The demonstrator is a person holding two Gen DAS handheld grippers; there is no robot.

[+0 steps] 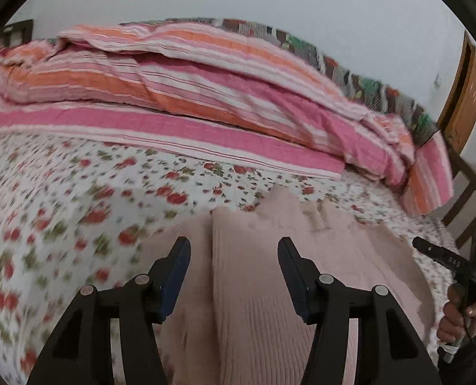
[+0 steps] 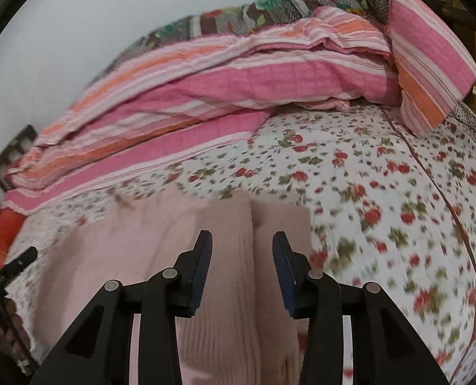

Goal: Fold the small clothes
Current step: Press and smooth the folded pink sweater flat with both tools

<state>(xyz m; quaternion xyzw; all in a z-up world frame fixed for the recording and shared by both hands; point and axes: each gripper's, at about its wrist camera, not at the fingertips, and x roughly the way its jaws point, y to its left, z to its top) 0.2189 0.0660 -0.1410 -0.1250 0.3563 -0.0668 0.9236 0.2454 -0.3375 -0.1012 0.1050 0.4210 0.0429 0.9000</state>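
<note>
A pale pink ribbed knit garment [image 1: 257, 288] lies spread on the floral bedsheet [image 1: 61, 224]. A folded sleeve or side runs lengthwise between the fingers in each view. My left gripper [image 1: 233, 250] is open and empty just above the garment's left part. My right gripper [image 2: 241, 243] is open and empty above the garment [image 2: 218, 304] at its right part. The right gripper and the hand on it also show at the right edge of the left wrist view [image 1: 456, 276]. The left gripper shows at the left edge of the right wrist view [image 2: 13, 266].
A pink and orange striped quilt [image 1: 189, 89] lies bunched along the back of the bed, with a patterned blanket [image 1: 350, 67] behind it. A wooden headboard [image 1: 465, 96] stands at the right. The floral sheet [image 2: 382, 192] extends around the garment.
</note>
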